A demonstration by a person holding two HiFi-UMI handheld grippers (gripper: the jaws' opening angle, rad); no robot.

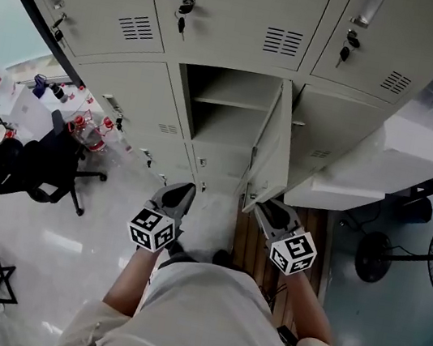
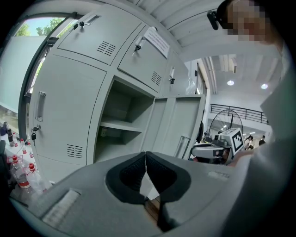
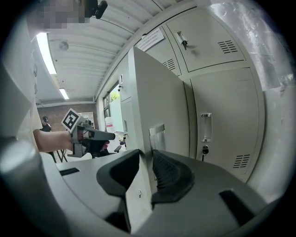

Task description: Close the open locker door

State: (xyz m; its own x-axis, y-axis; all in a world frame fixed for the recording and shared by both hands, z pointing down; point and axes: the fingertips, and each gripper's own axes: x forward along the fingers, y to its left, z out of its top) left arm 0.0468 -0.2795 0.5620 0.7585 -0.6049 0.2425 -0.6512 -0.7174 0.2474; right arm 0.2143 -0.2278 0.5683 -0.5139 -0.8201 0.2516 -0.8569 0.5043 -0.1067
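Lockers (image 1: 227, 14) behind; door (image 3: 157, 92) edge between right gripper (image 3: 144, 159) jaws.

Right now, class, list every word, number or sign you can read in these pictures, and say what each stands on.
None can be read.
Paper notice on an upper locker door: print too small and blurred.
Marker cubes: square patterns only, no letters.

The locker door (image 3: 157, 92) is smooth painted sheet metal, matt pale grey, with a brighter bare-metal handle plate (image 3: 157, 137). The right gripper (image 3: 147, 155) has a matt grey plastic body and black pads (image 3: 167, 174), ribbed and rubbery-looking. At the lower left of the head view the floor (image 1: 49, 239) is glossy and mirrors lights. Brown wood planks (image 1: 241, 254) lie at centre. The shirt (image 1: 208, 323) is plain white cloth.
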